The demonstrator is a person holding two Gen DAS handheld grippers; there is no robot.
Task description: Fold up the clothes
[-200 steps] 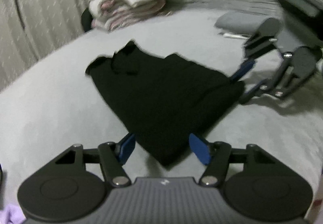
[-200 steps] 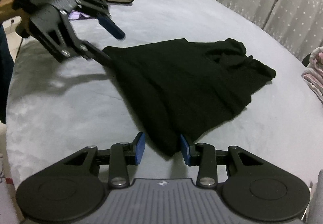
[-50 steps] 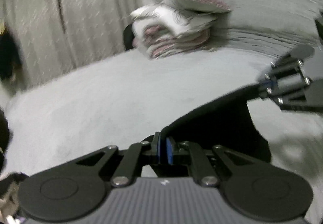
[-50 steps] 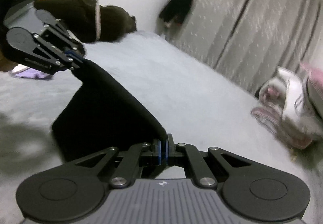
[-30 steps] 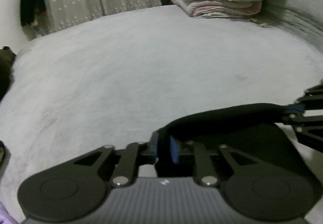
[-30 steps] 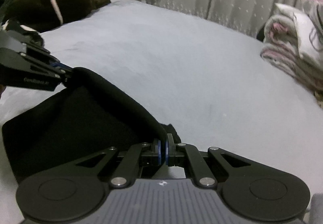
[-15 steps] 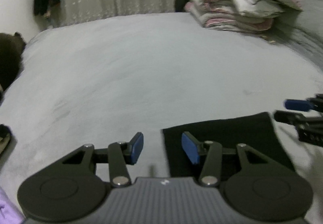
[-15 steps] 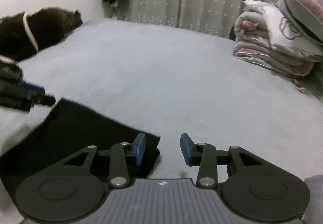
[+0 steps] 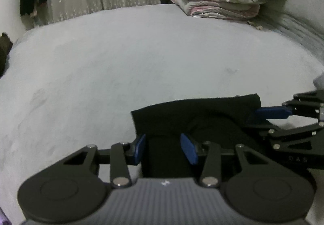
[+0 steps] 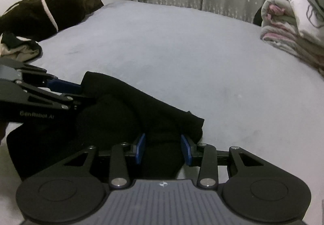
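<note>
The black garment (image 9: 194,117) lies on the grey bed (image 9: 141,59), doubled into a compact block with a raised, rounded fold along its far edge. The risk, as I judge it, is that this loose top layer slides or springs back if either tool drags across it, since nothing pins it. The left tool (image 9: 165,149) is released, its blue pads straddling the garment's near left corner; the right tool (image 10: 163,150) is likewise spread wide over the near right corner, gripping nothing.
</note>
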